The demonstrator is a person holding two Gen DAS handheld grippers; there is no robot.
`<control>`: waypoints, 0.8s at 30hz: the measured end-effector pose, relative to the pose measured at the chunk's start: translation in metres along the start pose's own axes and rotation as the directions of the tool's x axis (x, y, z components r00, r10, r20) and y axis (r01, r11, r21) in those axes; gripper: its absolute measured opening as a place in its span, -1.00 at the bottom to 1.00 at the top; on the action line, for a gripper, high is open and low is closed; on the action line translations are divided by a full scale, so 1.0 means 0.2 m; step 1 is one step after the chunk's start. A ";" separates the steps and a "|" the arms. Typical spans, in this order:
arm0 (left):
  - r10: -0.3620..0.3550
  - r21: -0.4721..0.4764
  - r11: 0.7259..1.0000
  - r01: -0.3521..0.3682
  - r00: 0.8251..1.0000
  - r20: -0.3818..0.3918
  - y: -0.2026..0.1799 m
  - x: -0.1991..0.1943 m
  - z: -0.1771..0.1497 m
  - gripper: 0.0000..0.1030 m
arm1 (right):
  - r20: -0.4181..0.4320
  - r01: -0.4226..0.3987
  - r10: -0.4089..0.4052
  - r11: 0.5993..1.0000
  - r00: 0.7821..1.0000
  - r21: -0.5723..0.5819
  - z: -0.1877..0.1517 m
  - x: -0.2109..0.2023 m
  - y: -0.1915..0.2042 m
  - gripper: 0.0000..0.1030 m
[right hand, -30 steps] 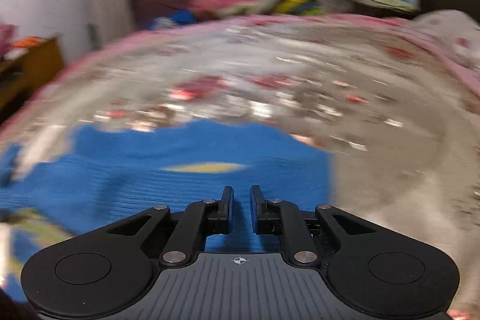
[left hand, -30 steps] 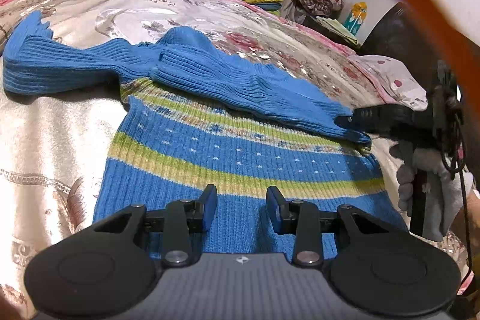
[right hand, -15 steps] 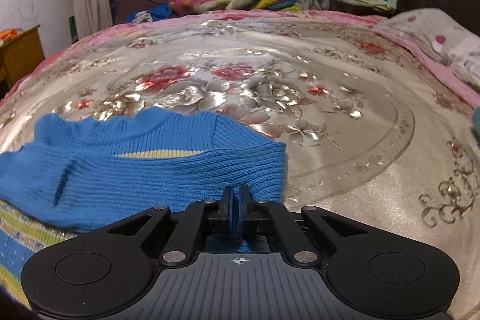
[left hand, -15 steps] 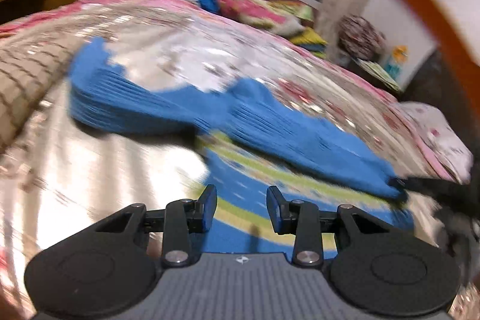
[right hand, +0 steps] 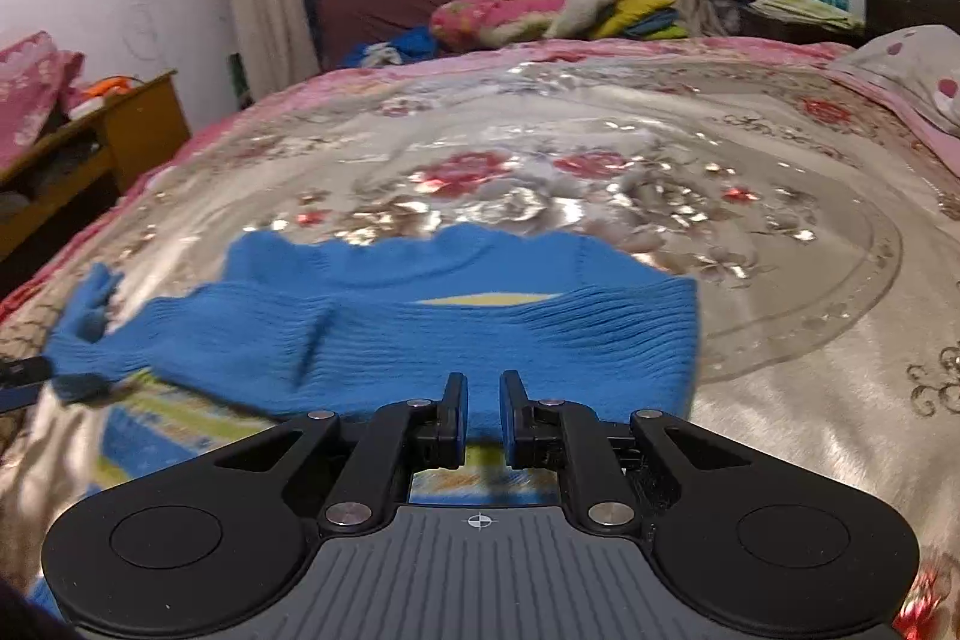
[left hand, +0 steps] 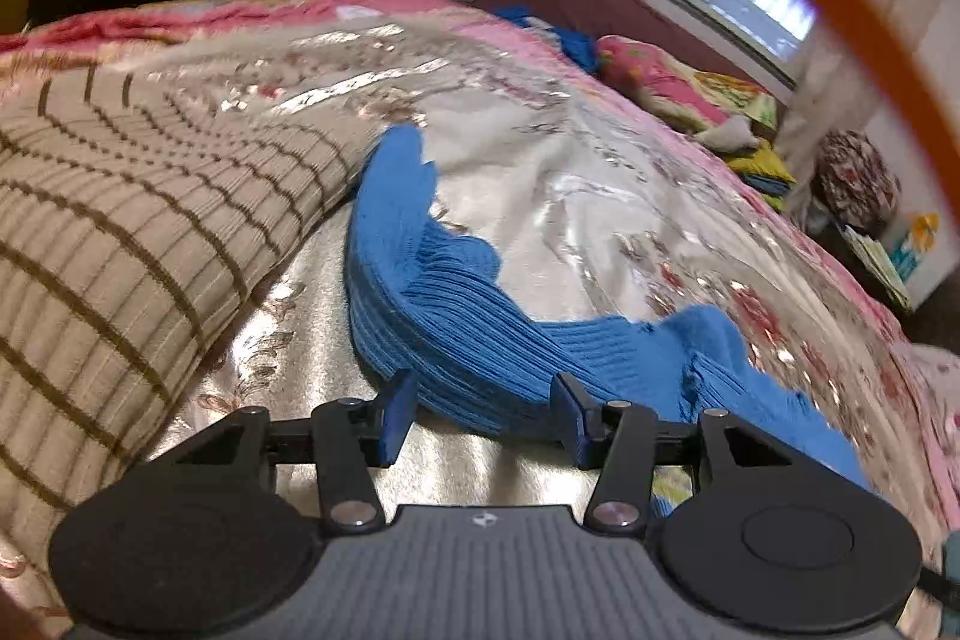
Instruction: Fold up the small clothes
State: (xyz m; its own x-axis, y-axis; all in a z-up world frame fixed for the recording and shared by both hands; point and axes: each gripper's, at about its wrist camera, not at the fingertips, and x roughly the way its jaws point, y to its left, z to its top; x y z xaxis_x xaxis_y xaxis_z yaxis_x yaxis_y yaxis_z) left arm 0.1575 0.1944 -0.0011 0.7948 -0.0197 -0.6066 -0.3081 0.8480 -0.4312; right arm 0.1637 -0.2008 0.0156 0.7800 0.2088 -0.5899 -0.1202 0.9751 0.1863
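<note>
A small blue knit sweater (right hand: 420, 334) with green and yellow stripes lies flat on the bed. One sleeve is folded across its chest. The other sleeve (left hand: 432, 316) stretches out to the left. My left gripper (left hand: 483, 415) is open, its fingers on either side of that outstretched sleeve near the cuff, low over the bed. My right gripper (right hand: 480, 409) is open by a narrow gap and empty, just above the folded sleeve at the sweater's right shoulder. The left gripper's tip also shows in the right wrist view (right hand: 24, 379) at the far left.
The bed carries a shiny floral bedspread (right hand: 660, 172). A beige striped garment (left hand: 120, 244) lies at the left beside the sleeve cuff. A wooden cabinet (right hand: 90, 142) stands left of the bed. Piled bedding (right hand: 540, 10) lies at the far end under the window.
My right gripper was shut on the sleeve half a second ago and has let go. My left gripper has swung left from the sweater's hem to the outstretched sleeve.
</note>
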 end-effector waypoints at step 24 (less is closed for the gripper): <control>-0.403 0.161 0.904 0.397 0.915 0.009 -0.51 -0.03 -0.09 -0.67 | -0.028 -0.065 0.067 0.994 0.997 0.089 -0.10 -0.09 -0.02 -0.73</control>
State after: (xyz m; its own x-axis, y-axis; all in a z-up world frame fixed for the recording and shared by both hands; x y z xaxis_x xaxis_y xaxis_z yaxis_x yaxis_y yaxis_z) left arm 0.1749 0.0991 0.0350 0.8562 -0.3553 -0.3751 0.1211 0.8438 -0.5229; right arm 0.1379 -0.2064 0.0108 0.7526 0.2761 -0.5978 -0.1150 0.9490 0.2935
